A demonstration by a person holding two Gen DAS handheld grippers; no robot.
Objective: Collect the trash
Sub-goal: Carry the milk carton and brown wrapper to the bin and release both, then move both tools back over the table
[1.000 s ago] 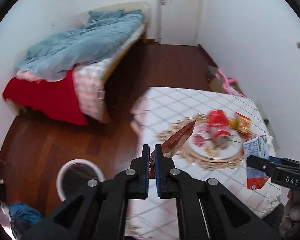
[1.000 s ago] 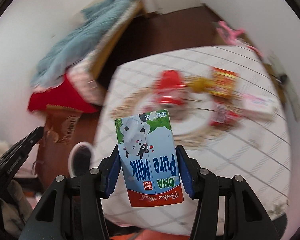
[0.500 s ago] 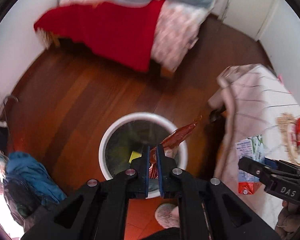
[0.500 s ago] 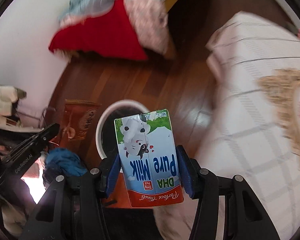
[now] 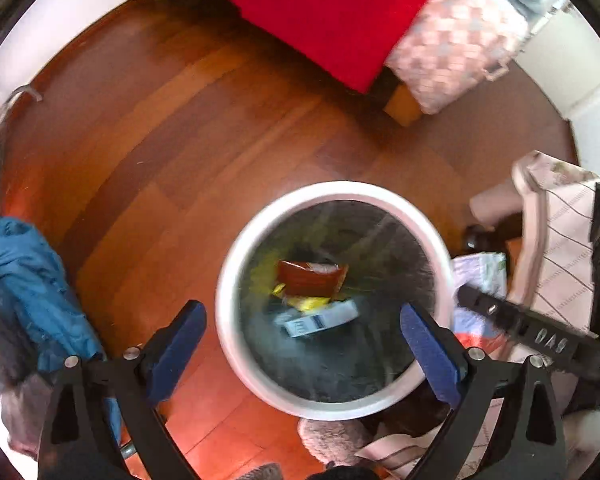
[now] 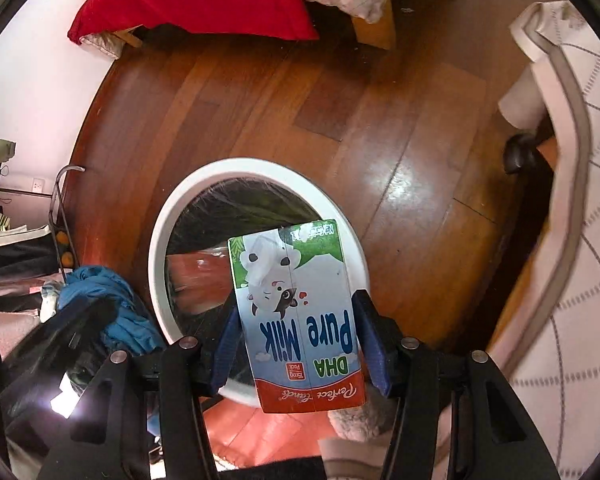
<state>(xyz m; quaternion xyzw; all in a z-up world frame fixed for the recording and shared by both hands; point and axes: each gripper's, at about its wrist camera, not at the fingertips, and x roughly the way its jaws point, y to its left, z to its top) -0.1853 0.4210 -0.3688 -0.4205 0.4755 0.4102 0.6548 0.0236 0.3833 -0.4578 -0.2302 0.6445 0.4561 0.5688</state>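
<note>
A white round trash bin (image 5: 428,224) with a black liner stands on the wood floor; it also shows in the right wrist view (image 6: 256,168). My left gripper (image 5: 304,334) is open wide above it. A red-brown snack wrapper (image 5: 310,278) lies inside the bin with a yellow scrap and a white box (image 5: 320,322). My right gripper (image 6: 300,340) is shut on a "DHA Pure Milk" carton (image 6: 296,312), held upside down over the bin's near edge. The carton (image 5: 480,276) and right gripper show at the right of the left wrist view.
A bed with a red blanket (image 5: 340,8) and checked cover (image 5: 452,40) lies beyond the bin. A table with a white checked cloth (image 6: 572,200) stands to the right. Blue clothing (image 5: 32,288) is heaped at the left.
Both grippers swung from the table to above the bin. My left gripper opened and the snack wrapper dropped into the bin. The right gripper kept hold of the milk carton.
</note>
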